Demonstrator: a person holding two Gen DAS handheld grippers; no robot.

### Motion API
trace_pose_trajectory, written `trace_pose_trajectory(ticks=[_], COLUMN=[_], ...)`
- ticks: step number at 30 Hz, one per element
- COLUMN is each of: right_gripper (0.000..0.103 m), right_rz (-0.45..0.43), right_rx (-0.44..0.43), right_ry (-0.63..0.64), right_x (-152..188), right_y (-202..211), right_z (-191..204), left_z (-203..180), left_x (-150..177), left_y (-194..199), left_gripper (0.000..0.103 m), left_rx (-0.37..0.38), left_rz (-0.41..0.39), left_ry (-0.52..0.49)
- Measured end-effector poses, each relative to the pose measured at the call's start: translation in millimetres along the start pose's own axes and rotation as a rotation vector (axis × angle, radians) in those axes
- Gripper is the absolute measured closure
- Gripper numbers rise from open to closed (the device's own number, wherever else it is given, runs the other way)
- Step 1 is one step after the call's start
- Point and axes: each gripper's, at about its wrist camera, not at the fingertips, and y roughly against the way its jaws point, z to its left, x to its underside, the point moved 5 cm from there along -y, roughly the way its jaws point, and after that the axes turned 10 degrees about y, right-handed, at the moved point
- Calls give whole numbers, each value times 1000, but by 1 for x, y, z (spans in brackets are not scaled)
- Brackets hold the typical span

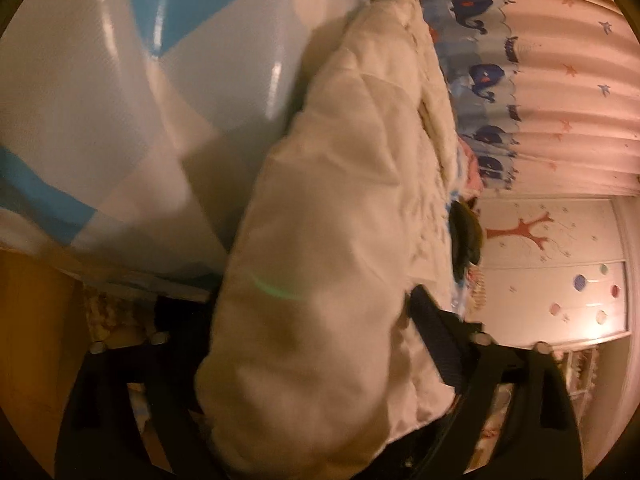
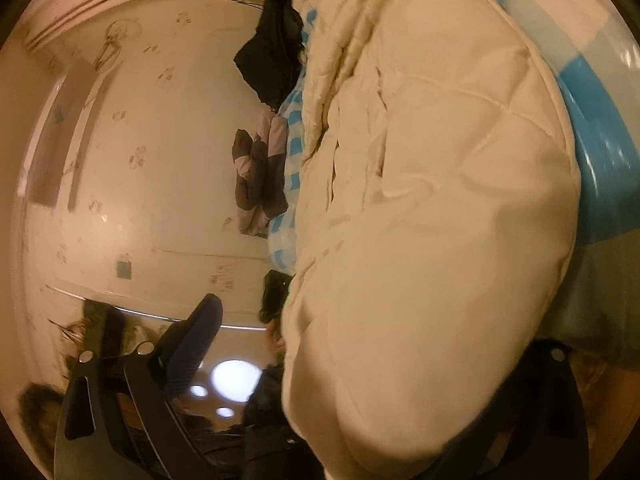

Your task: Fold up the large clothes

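Padded garment [image 1: 336, 208]: cream-white, quilted. Bed cover [image 1: 80, 92]: sky-blue, pale-grey and white blocks. Curtain [image 1: 560, 80]: pink with stars, navy whale border. Wardrobe [image 1: 560, 264]: white, red tree motif, coloured dots. Far jacket [image 2: 272, 52]: black.

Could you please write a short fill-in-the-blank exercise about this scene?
1. The puffy garment being folded is ____ in colour.
2. It lies on a bedcover patterned in white and ____.
3. The curtain is printed with dark blue ____.
4. The wardrobe door shows a red ____.

Missing words: white; blue; whales; tree
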Motion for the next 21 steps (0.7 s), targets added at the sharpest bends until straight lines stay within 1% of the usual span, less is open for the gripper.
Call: trace_pose_trajectory(ticks=[1,2,3,4,5,7,11,14,16,18,21], right_gripper=[53,72,79,80,80,83,84,84,84,84,84], right_rz=[-6,-15,-29,-48,-66,-103,-194,-232,-245,-252,-235], right_rx=[32,53,41,47,45,18,-58,-117,-139,-148,-133], right_ry=[12,10,6,16,25,38,94,137,158,173,185], right_x=[2,5,6,7,7,5,-7,-9,-5,3,25], right_y=[1,2,3,4,5,7,19,31,41,52,65], right_z=[-1,-3,-4,-3,1,10,48,76,89,99,103], left_z=[-2,-3,-6,-11,-19,-30,-72,-109,-123,-128,-118], left_x=[3,3,3,4,6,8,16,30,41,58,80], left_y=[-3,-2,0,2,6,15,51,77,89,104,117], left_gripper=[63,76,80,89,92,95,96,96,96,96,96], left_rx=[3,3,-5,-15,-26,-19,55,99,112,125,111], left_rz=[11,9,-3,-15,-26,-40,-88,-105,-107,-103,-74], left_ry=[4,7,-4,-25,-40,-43,-99,-170,-205,-234,-259])
